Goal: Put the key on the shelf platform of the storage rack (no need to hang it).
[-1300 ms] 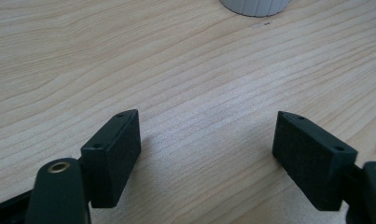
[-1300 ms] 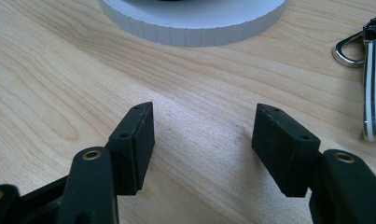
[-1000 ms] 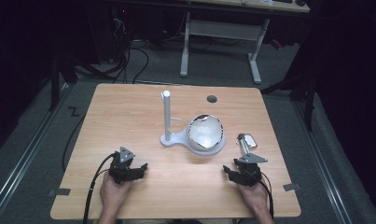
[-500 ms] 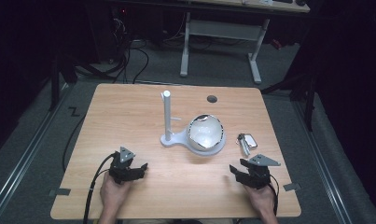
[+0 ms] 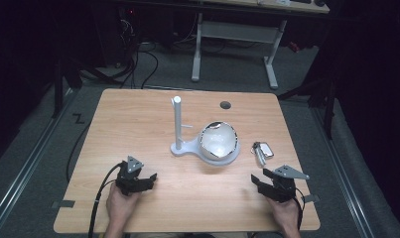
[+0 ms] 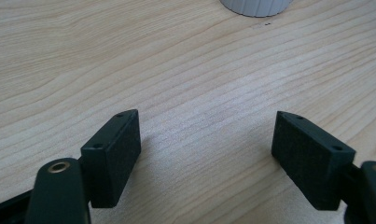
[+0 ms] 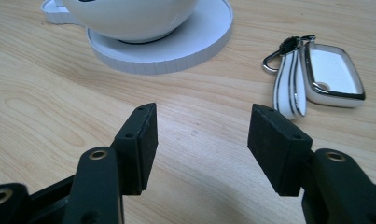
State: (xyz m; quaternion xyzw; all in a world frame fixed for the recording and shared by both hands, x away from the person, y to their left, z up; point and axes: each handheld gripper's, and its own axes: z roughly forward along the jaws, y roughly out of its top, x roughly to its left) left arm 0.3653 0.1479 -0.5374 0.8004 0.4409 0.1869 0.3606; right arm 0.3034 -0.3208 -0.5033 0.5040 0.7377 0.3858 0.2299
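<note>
1. Spanning the high view, a pale wooden table (image 5: pixel 138 119) with visible grain is seen; a small dark round hole (image 5: pixel 225 105) is set near its far edge.
2. A white stand (image 5: pixel 178 126) is recorded at table centre: a slim upright post on a flat base with a ribbed round rim, seen close in the right gripper view (image 7: pixel 176 51).
3. A glossy white bowl (image 5: pixel 218 141) is seated on the round part of the base, just right of the post; its smooth underside is seen in the right gripper view (image 7: pixel 129 16).
4. A white key fob (image 5: pixel 262 150) with a chrome rim, a white strap and a metal clip lies flat on the wood, just right of the base and apart from it (image 7: pixel 332 77).
5. The left gripper (image 5: pixel 134 178) is held low at the near left by a hand (image 5: pixel 120 208); its jaws are spread wide over bare wood, nothing between them (image 6: pixel 206 149).
6. The right gripper (image 5: pixel 277 183) is held at the near right by the other hand (image 5: pixel 287 218), jaws parted and empty (image 7: pixel 202 144), pointed toward the gap between base and fob, well short of both.
</note>
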